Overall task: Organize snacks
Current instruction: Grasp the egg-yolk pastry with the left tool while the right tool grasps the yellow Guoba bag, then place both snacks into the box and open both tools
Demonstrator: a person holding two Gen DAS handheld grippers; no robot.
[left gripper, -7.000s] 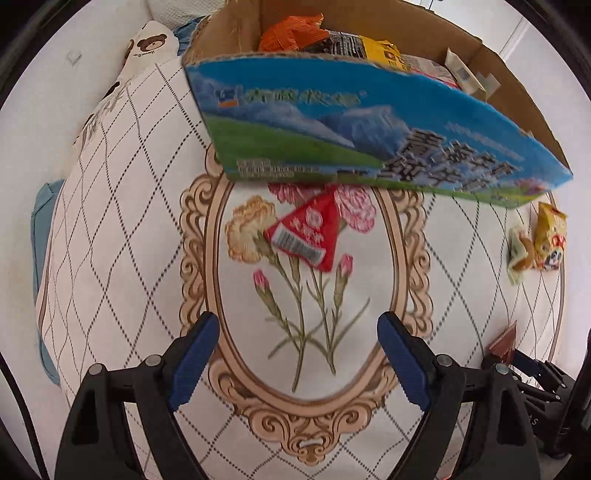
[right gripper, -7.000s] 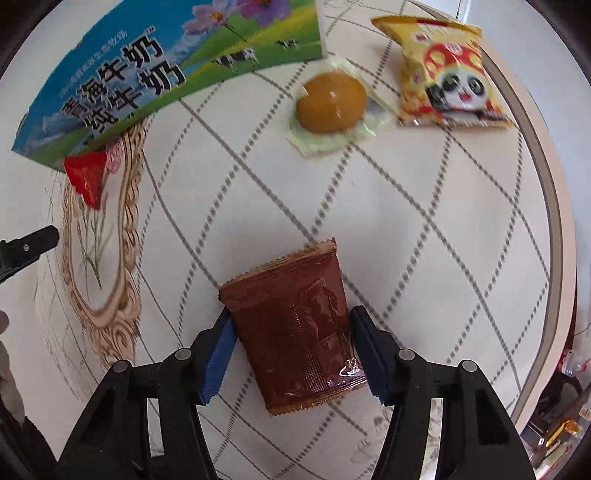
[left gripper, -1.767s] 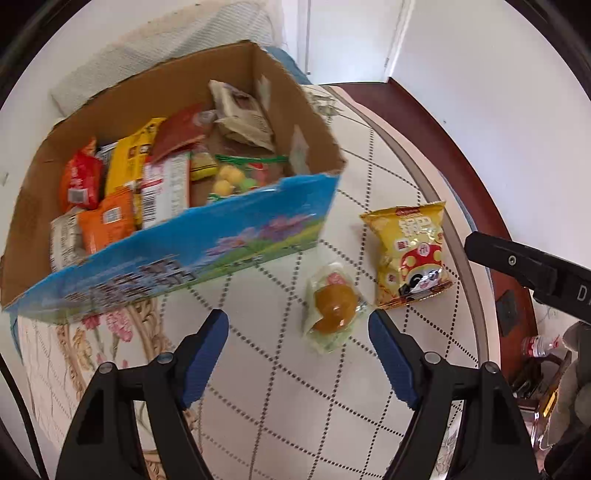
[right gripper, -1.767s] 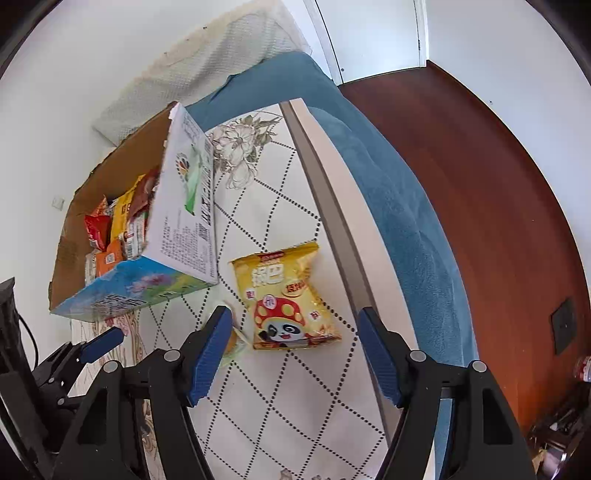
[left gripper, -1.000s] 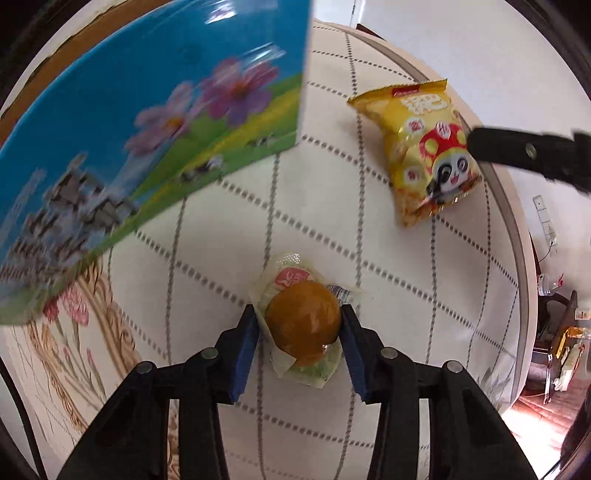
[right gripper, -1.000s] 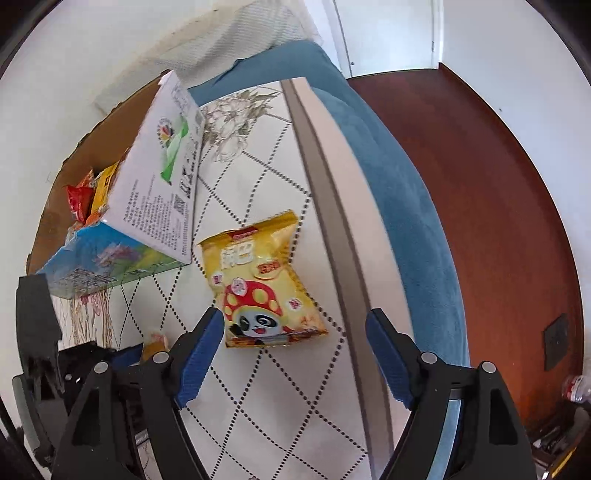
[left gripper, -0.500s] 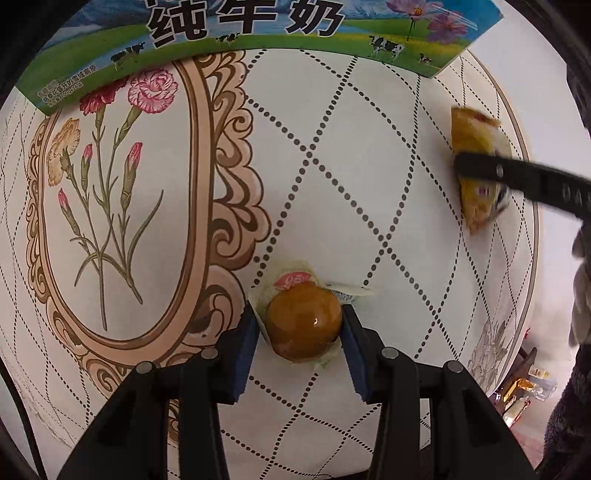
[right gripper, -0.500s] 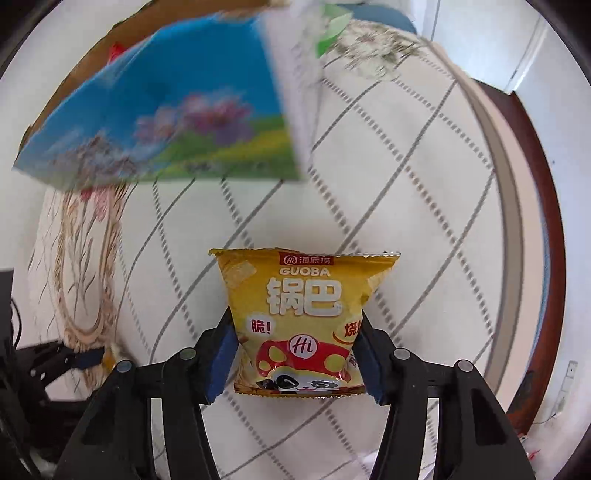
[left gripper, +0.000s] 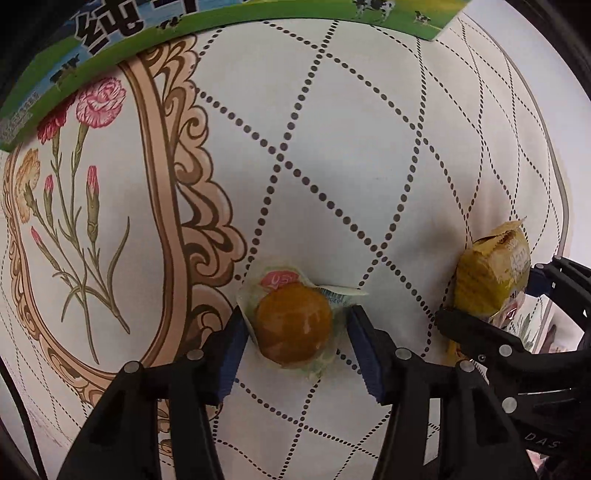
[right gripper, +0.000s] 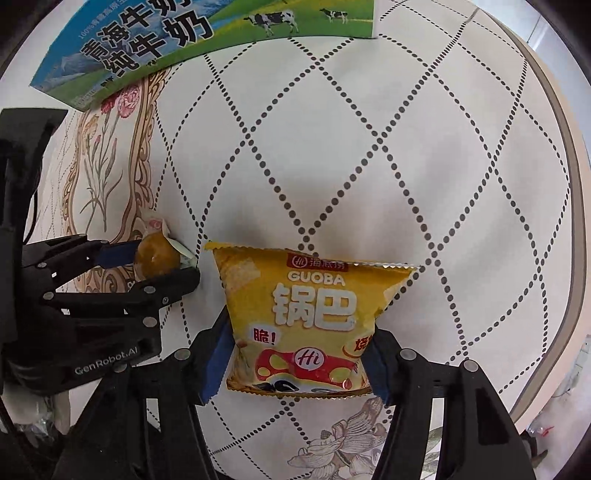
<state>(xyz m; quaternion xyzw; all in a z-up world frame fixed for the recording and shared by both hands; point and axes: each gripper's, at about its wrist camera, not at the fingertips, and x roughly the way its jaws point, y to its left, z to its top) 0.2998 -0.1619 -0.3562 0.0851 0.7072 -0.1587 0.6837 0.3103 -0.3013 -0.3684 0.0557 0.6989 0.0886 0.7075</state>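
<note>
Our left tongs (left gripper: 295, 332) loosely straddle the wrapped bun (left gripper: 293, 326); right tongs (right gripper: 295, 363) clench the crisp bag (right gripper: 306, 317). Risk: bun slips.

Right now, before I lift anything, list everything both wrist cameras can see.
Round snack in clear wrapper: one, orange-brown, on the cloth between the left gripper's pads.
Guoba bag: one, yellow with red print, on the cloth between the right gripper's pads.
Milk carton box: one, blue and green with cows, at the far edge of both views; its inside is not visible.
Quilted cloth: one, white with dotted diamonds, a tan frame and pink flowers, under everything.
Left gripper: one, black with blue pads; jaws just opened a little, one pad slightly off the wrapper.
Right gripper: one, black with blue pads; pads against the bag's sides, jaws just widened slightly.
</note>
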